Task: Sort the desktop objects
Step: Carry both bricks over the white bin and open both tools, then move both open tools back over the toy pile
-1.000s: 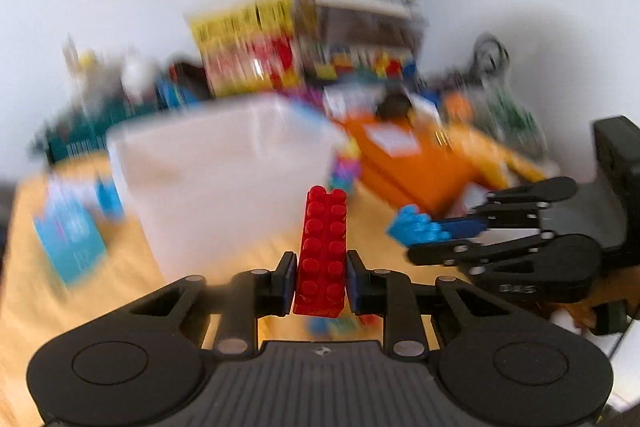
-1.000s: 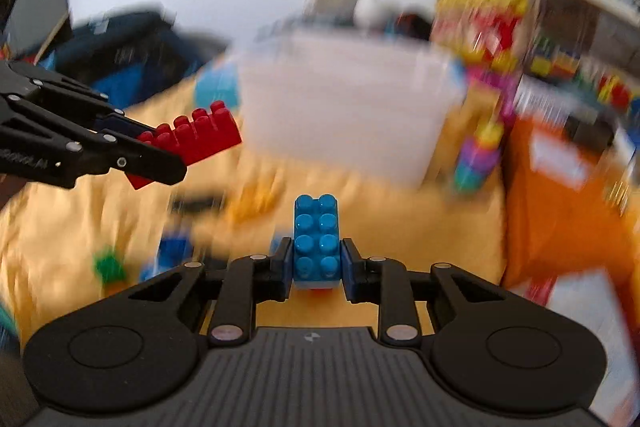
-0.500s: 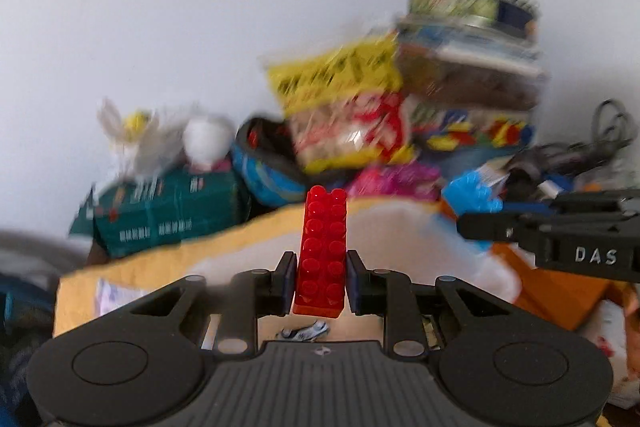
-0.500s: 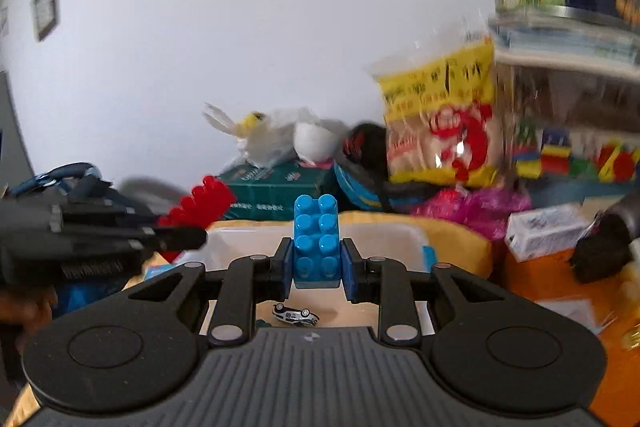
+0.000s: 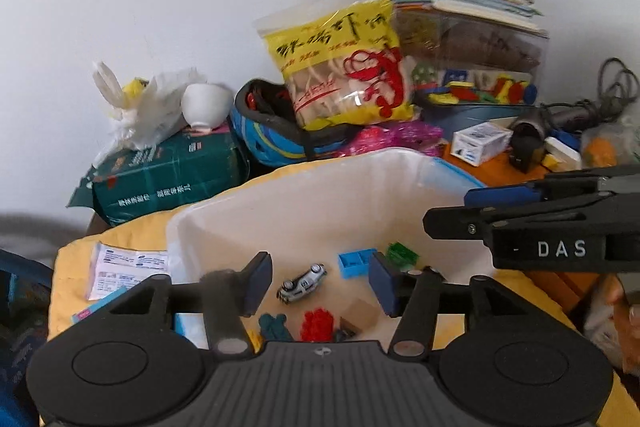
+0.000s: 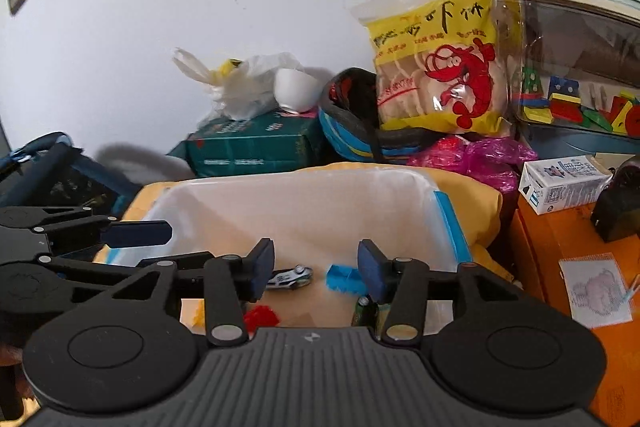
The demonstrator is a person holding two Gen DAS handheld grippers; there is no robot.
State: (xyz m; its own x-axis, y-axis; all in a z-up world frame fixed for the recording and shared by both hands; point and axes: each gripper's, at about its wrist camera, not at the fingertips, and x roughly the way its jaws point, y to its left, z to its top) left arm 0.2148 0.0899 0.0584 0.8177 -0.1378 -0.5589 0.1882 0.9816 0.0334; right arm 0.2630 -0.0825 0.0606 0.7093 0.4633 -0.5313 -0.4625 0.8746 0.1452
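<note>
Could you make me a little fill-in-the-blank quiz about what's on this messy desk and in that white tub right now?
1. The small silver toy car lies inside the translucent white plastic ____.
2. The yellow snack bag shows a red cartoon ____.
3. The white ceramic bowl sits on a dark ____ package.
4. The left gripper has its fingers ____, with nothing between them.

Missing words: tub; shrimp; green; open

The left gripper (image 5: 318,285) and right gripper (image 6: 316,271) hover side by side, both angled downward, their jaws having just been opening, now spread wide with nothing between the pads.
</note>
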